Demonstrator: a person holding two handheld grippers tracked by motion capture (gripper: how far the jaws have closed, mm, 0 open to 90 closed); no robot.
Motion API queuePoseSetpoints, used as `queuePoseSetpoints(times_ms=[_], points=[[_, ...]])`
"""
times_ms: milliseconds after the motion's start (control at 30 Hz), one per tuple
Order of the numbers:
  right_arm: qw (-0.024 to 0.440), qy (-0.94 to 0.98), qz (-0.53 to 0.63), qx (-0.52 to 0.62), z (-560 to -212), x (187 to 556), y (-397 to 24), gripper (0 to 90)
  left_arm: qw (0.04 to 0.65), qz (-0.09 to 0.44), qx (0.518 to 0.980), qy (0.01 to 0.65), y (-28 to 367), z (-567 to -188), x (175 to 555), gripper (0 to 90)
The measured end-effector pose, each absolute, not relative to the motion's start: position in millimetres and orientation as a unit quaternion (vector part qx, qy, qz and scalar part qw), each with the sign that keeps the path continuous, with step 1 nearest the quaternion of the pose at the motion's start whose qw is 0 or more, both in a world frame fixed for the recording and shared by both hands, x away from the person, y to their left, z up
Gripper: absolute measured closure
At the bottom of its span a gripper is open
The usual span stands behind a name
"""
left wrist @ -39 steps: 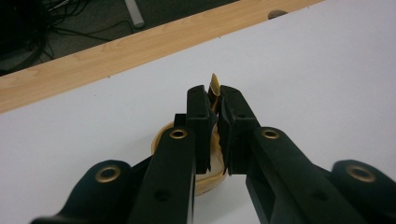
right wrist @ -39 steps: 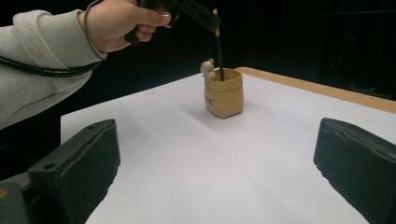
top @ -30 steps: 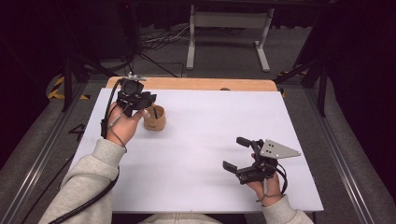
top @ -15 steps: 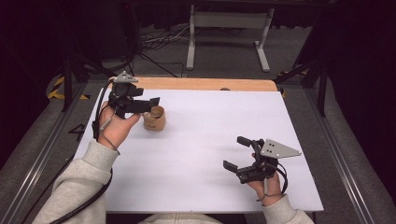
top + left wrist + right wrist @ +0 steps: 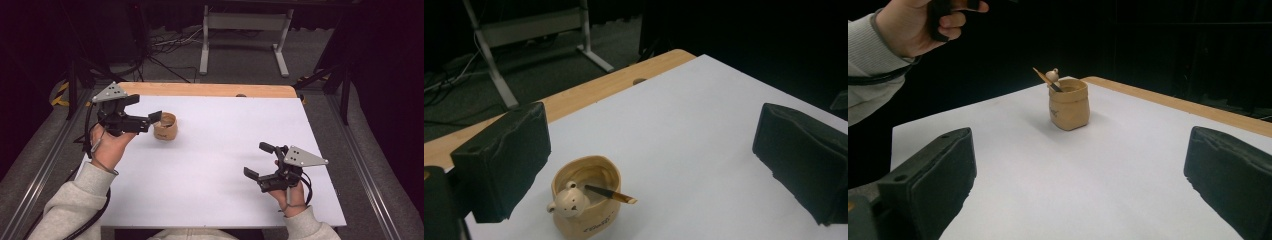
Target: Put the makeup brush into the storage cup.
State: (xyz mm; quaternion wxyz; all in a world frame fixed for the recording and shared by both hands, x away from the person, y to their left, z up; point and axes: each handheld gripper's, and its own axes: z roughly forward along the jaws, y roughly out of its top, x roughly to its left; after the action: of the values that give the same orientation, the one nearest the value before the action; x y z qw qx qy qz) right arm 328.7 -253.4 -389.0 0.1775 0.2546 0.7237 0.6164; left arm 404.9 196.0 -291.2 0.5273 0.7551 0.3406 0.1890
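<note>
Left gripper [image 5: 145, 116] has its jaws spread wide, just been opening, nothing pinched between them, pads clear of the cup [image 5: 165, 126]. Since a second ago that hand has slid off to the left, away from above the cup. Right gripper [image 5: 259, 161] sits released too, jaws apart over bare white table [image 5: 220, 165], unmoved. The tan bear-faced cup stands upright near the far left, a small dark stick [image 5: 610, 193] leaning inside.
</note>
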Motion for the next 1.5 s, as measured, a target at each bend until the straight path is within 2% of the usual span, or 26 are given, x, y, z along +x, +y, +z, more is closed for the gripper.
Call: queuePoseSetpoints(times_ms=[133, 667, 867, 1500], points=[[0.183, 0.722, 0.616, 0.257, -389, 330, -256, 0.8, 0.533, 0.207, 0.754, 0.324, 196, -297, 391, 2.2], [0.200, 0.719, 0.612, 0.264, -391, 330, -262, 0.7, 0.581, 0.209, 0.726, 0.303, 211, -333, 358, 1.6], [0.206, 0.719, 0.609, 0.263, -392, 331, -264, 0.7, 0.587, 0.229, 0.721, 0.288, 212, -347, 342, 1.2], [0.217, 0.727, 0.600, 0.255, -400, 329, -272, 0.7, 0.596, 0.203, 0.724, 0.282, 222, -396, 319, 1.0]])
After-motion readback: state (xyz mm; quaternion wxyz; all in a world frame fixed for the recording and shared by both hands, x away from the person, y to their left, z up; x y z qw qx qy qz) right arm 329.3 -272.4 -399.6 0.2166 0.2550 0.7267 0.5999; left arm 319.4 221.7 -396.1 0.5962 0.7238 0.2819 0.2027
